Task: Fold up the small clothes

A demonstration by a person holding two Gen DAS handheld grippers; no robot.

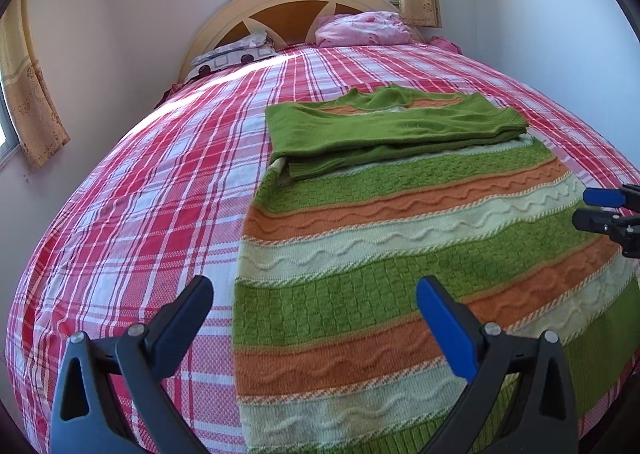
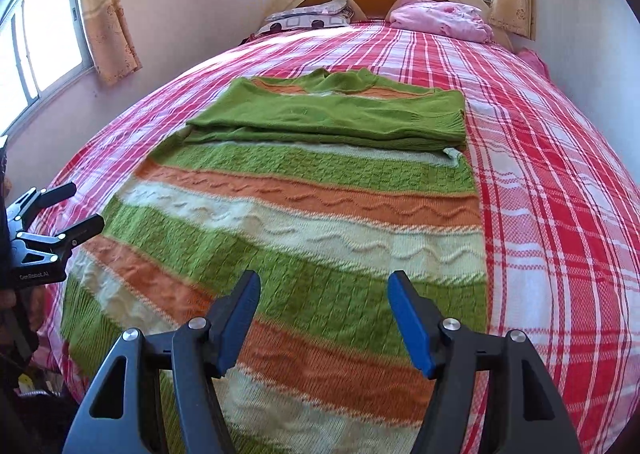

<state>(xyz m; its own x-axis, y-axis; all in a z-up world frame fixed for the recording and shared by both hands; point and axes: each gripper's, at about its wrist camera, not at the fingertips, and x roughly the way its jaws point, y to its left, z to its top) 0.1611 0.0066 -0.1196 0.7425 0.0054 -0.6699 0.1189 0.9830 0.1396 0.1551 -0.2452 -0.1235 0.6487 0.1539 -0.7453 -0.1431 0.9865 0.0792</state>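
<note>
A knitted sweater striped green, orange and cream lies flat on the bed, its green sleeves folded across the chest near the collar. My left gripper hovers open over the sweater's left edge near the hem, nothing between its fingers. My right gripper stands open above the lower body of the sweater, also holding nothing. Each gripper shows at the edge of the other's view: the right gripper and the left gripper.
The bed carries a red, pink and white plaid sheet. Against the arched headboard sit a patterned pillow and a pink pillow. Curtained windows flank the bed; walls stand close on both sides.
</note>
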